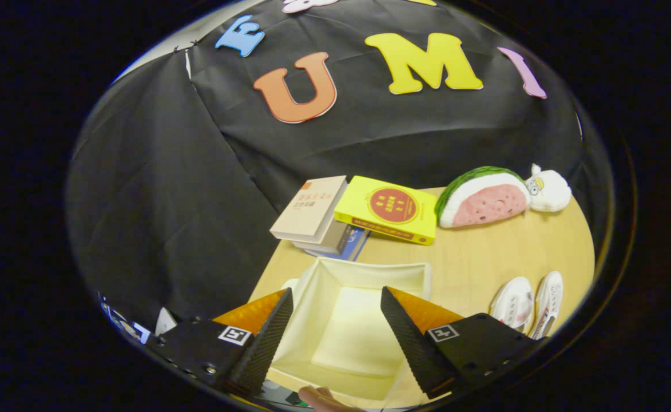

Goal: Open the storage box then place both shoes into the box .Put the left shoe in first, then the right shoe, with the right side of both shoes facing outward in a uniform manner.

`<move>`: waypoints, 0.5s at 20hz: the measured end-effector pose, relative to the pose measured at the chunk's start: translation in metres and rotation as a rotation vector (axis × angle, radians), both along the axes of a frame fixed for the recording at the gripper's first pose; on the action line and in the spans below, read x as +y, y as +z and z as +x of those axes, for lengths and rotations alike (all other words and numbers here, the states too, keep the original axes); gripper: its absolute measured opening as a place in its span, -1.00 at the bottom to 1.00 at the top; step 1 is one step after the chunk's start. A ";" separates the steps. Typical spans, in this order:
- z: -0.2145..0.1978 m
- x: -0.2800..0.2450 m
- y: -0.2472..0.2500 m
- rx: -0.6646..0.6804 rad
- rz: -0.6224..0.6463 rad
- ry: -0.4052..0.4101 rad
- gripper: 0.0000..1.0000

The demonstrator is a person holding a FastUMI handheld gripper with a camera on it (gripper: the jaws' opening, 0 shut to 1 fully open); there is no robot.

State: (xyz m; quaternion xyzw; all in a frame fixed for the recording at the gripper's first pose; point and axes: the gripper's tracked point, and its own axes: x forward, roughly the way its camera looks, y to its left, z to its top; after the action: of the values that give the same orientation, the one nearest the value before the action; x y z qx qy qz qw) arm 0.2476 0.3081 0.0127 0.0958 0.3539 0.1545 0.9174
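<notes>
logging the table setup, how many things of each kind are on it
Books, 3: tan book, yellow book with a red circle, blue book under the tan one
Plush toys, 2: watermelon-slice plush, white plush
White sneakers: 2
Open cream fabric storage box: 1
Total: 8
The gripper jaws are open above the box.

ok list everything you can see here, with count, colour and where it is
open fabric storage box: 1, cream, on the table, seen between the fingers, empty
white canvas shoes: 2, white, side by side on the table, beside the box
books: 3, beige on a blue one, yellow leaning alongside, beyond the box
watermelon-slice plush: 1, green and pink, beyond the shoes
small plush toy: 1, white, touching the watermelon
wooden table: 1, light
hand part: 1, below the box
gripper: 1, fingers open, holding nothing
</notes>
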 end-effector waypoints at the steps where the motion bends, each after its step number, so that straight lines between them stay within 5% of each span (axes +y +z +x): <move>1: 0.003 -0.019 -0.005 0.000 -0.026 -0.029 0.90; 10: -0.014 -0.183 -0.074 -0.004 -0.335 -0.166 0.90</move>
State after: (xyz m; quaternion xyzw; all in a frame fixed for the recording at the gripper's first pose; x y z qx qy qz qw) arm 0.2331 0.1255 -0.0613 -0.0297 0.3636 0.0176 0.9309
